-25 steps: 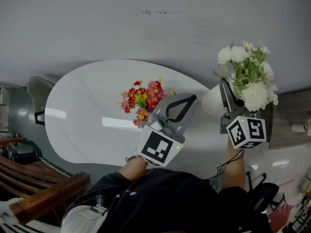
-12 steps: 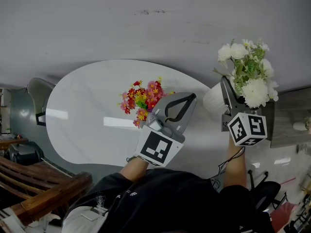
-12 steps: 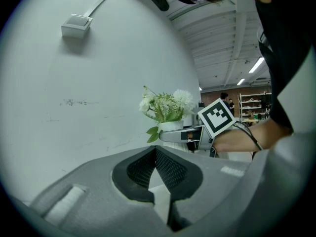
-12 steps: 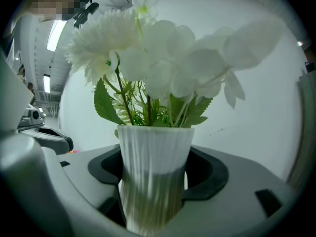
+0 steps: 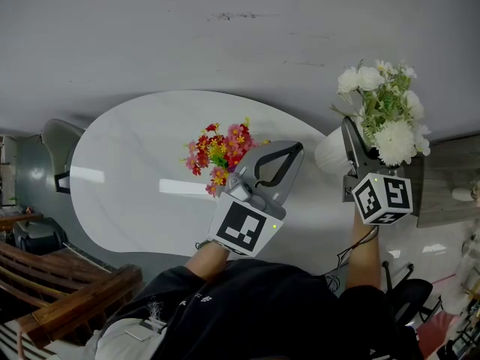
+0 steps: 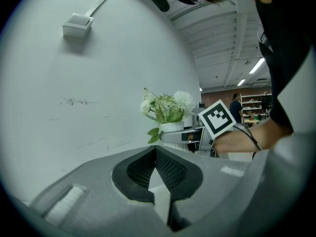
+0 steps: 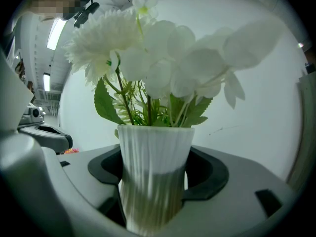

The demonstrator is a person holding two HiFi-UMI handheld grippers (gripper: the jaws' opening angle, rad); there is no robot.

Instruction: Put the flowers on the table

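White oval table (image 5: 135, 156) against a plain grey wall (image 5: 225, 43), wooden bench (image 5: 67, 291) at lower left

Workshop-like hall, ceiling strip lights (image 6: 256, 66), stocked shelves (image 6: 252, 104) at the back

On your bench (image 5: 135, 148) the flower bunch (image 5: 219, 154) stands near the middle, your left gripper (image 5: 296, 152) just to its right, and the vase of flowers (image 5: 330, 154) sits at the bench's right end between the jaws of your right gripper (image 5: 351, 145).
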